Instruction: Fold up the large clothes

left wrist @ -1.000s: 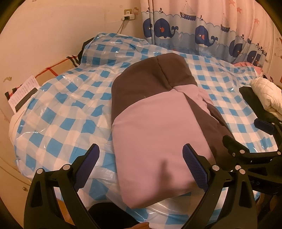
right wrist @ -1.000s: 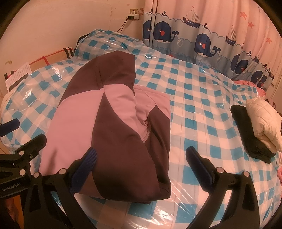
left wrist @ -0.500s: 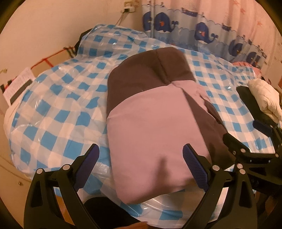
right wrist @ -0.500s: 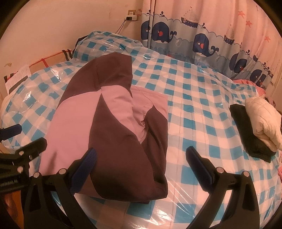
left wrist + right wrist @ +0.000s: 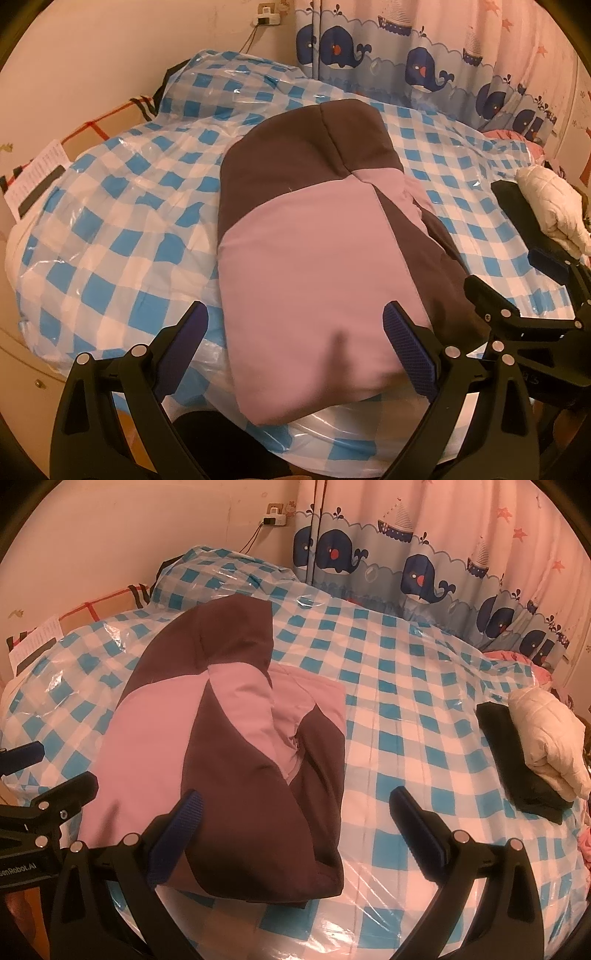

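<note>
A pink and dark brown jacket (image 5: 314,266) lies folded lengthwise on the blue-checked bed (image 5: 122,229), its brown hood end toward the far curtain. My left gripper (image 5: 301,341) hovers open over the jacket's near pink end, holding nothing. In the right wrist view the same jacket (image 5: 236,753) fills the left half of the bed. My right gripper (image 5: 295,825) is open above the jacket's near brown corner, with nothing between its fingers. The right gripper (image 5: 524,302) also shows at the right edge of the left wrist view.
Folded clothes are stacked at the bed's right edge, a cream padded jacket (image 5: 546,734) on a black garment (image 5: 517,768). A whale-print curtain (image 5: 424,568) hangs behind the bed. A plaid pillow and a paper sheet (image 5: 37,177) sit at the left by the wall.
Both grippers drifted slightly over the jacket's near end and stayed open. The jacket has not moved.
</note>
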Demonstrator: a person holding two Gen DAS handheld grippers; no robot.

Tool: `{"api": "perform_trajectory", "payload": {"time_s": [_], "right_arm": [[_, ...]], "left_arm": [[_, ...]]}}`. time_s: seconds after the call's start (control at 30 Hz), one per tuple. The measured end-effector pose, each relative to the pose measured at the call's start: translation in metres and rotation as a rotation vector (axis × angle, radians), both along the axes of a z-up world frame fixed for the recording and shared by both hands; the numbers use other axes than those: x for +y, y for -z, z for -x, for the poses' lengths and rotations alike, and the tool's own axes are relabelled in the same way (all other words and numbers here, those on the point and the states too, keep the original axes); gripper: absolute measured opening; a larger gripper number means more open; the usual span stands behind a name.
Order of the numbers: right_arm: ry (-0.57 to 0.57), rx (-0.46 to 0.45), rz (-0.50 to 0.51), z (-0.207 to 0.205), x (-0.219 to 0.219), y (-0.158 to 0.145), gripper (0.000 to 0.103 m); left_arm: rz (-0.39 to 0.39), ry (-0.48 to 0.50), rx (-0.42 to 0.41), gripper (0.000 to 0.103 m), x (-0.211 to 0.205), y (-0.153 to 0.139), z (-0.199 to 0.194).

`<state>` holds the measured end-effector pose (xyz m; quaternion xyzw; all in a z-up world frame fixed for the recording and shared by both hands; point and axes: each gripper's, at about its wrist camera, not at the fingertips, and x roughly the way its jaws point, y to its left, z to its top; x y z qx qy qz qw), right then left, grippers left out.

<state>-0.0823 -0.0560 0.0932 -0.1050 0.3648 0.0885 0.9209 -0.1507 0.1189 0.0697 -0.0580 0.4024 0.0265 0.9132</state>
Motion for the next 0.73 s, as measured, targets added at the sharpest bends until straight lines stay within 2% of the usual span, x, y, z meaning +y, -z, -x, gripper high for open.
{"api": "perform_trajectory", "payload": {"time_s": [0.07,0.17,0.23,0.3,0.4,0.5,0.6,0.73], "right_arm": [[0.000,-0.001,-0.001,0.000,-0.001,0.000,0.097],[-0.001,0.002,-0.004,0.000,-0.001,0.000,0.097],[0.002,0.004,-0.004,0.000,-0.001,0.001,0.097],[0.003,0.006,-0.008,0.000,-0.002,0.000,0.097],[0.001,0.002,-0.013,0.001,-0.003,-0.001,0.097],[0.003,0.000,-0.018,0.002,-0.004,-0.002,0.097],[0.004,-0.007,-0.017,0.003,-0.005,-0.003,0.097],[0.015,-0.008,-0.032,0.008,-0.008,-0.004,0.097]], "left_arm": [[0.012,0.000,-0.016,0.092,0.000,-0.001,0.002],[0.069,-0.023,-0.129,0.092,0.004,-0.010,0.016],[0.040,-0.068,-0.199,0.092,0.004,-0.019,0.024],[0.036,-0.078,-0.228,0.092,0.005,-0.026,0.027],[-0.023,-0.061,-0.226,0.092,-0.004,-0.028,0.025],[0.041,-0.013,-0.146,0.092,-0.007,-0.021,0.016],[0.004,-0.024,-0.127,0.092,-0.013,-0.016,0.016],[-0.007,-0.025,-0.128,0.092,-0.015,-0.017,0.021]]}}
